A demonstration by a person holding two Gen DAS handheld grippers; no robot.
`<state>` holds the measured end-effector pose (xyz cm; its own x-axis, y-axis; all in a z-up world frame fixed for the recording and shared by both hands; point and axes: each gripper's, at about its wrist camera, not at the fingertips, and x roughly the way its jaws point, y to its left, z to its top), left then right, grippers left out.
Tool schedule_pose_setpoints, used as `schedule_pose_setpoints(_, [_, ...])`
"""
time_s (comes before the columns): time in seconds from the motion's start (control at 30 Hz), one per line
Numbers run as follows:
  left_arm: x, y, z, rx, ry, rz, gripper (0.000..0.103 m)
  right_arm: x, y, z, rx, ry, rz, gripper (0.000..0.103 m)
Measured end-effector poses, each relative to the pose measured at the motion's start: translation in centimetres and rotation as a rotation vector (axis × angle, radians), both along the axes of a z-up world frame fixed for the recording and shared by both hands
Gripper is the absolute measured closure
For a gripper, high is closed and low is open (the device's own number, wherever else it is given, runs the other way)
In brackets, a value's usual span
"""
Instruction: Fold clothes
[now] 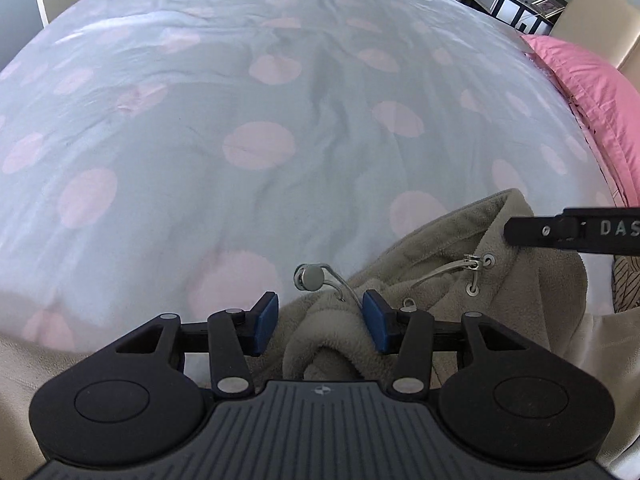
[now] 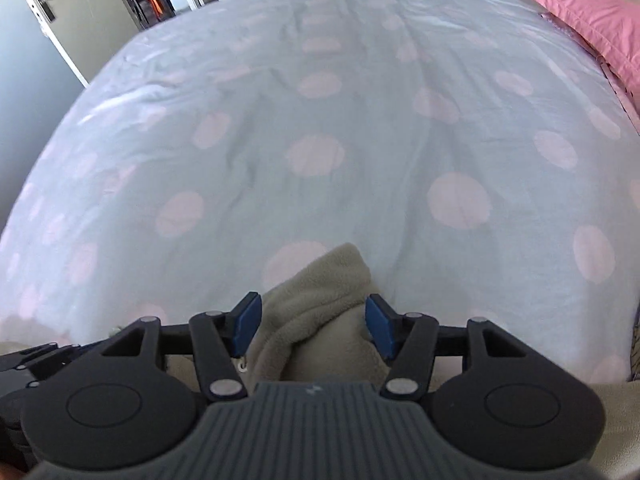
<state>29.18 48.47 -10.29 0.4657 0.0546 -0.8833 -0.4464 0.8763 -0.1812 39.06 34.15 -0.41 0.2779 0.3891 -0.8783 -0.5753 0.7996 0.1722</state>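
Your left tool [image 1: 320, 322] has its blue pads [image 1: 266, 322] spread wide, and a rolled fold of the beige fleece hoodie [image 1: 460, 280] sits in the gap between them. Neither pad is pressing the cloth; the fold lies nearer the right pad, and you cannot tell from this view whether it touches. Just past the pads a drawstring [image 1: 340, 280] curls up from the fleece and ends in a round metal tip [image 1: 312, 278]. Further right, two metal eyelets [image 1: 489, 259] mark the neck of the hoodie, with a second cord end [image 1: 448, 270] lying across it. The black finger of your right tool [image 1: 572, 232] reaches in from the right edge over the hoodie's raised edge.

Your right tool [image 2: 312, 326] is just as wide open. A peak of the same fleece [image 2: 320, 304] rises between its pads [image 2: 246, 322], filling much of the gap, but the pads are not closed on it. Part of the left tool [image 2: 36, 360] shows at the lower left.

The hoodie lies bunched at the near edge of the bed [image 2: 320, 120], on a pale blue cover with pink dots. A pink pillow [image 2: 592, 16] lies at the far right of the bed, well apart from the hoodie. Beyond the bed stand a door [image 2: 36, 40] at the left and a shelf unit [image 1: 508, 0] at the right.
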Motion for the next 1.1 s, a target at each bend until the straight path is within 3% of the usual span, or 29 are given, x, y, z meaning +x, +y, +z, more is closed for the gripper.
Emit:
schedule_pose_setpoints(0.07, [-0.6,-0.1,0.0,-0.028,-0.005,0.001,0.072,-0.3,-0.5,-1.0,-0.022,0.009,-0.008,0.066])
schedule_pose_setpoints(0.1, [-0.8,-0.3,0.2,-0.034,-0.006,0.003,0.081,-0.5,-1.0,-1.2,-0.021,0.017,-0.005,0.079])
schedule_pose_setpoints(0.13, [-1.2,-0.7,0.5,-0.033,-0.010,0.007,0.082,-0.7,-1.6,-1.2,-0.014,0.020,-0.003,0.082])
schedule_pose_setpoints(0.3, [-4.8,-3.6,4.3,0.041,-0.106,-0.020,0.086,-4.2,-6.0,2.6,0.071,-0.058,0.064,0.086])
schedule_pose_setpoints(0.43, [-10.1,-6.3,7.5,0.053,-0.202,-0.057,0.087,-8.5,-11.3,6.0,0.129,-0.112,0.129,0.086])
schedule_pose_setpoints(0.53, [-14.4,-8.9,8.3,0.066,-0.240,-0.088,0.088,-12.4,-16.2,7.1,0.170,-0.118,0.175,0.086])
schedule_pose_setpoints(0.7, [-20.3,-14.5,6.4,0.090,-0.197,-0.148,0.089,-18.8,-22.6,3.1,0.128,-0.066,0.187,0.087])
schedule_pose_setpoints(0.73, [-21.2,-15.4,5.5,0.090,-0.179,-0.153,0.090,-19.9,-23.5,1.9,0.108,-0.060,0.189,0.100])
schedule_pose_setpoints(0.77, [-21.9,-16.0,4.7,0.076,-0.159,-0.152,0.092,-21.0,-24.4,0.6,0.088,-0.054,0.190,0.102])
schedule_pose_setpoints(0.83, [-23.2,-16.7,3.0,0.041,-0.122,-0.139,0.097,-22.7,-25.9,-1.5,0.059,-0.041,0.191,0.099])
schedule_pose_setpoints(1.0, [-25.3,-17.1,3.2,0.094,-0.123,-0.134,0.097,-24.9,-28.2,-3.3,0.047,-0.047,0.179,0.096])
schedule_pose_setpoints(1.07, [-25.7,-16.9,4.6,0.146,-0.147,-0.147,0.093,-25.0,-28.6,-2.5,0.055,-0.074,0.182,0.089])
schedule_pose_setpoints(1.1, [-25.8,-16.9,5.3,0.180,-0.161,-0.154,0.086,-25.0,-28.7,-2.0,0.063,-0.095,0.183,0.076])
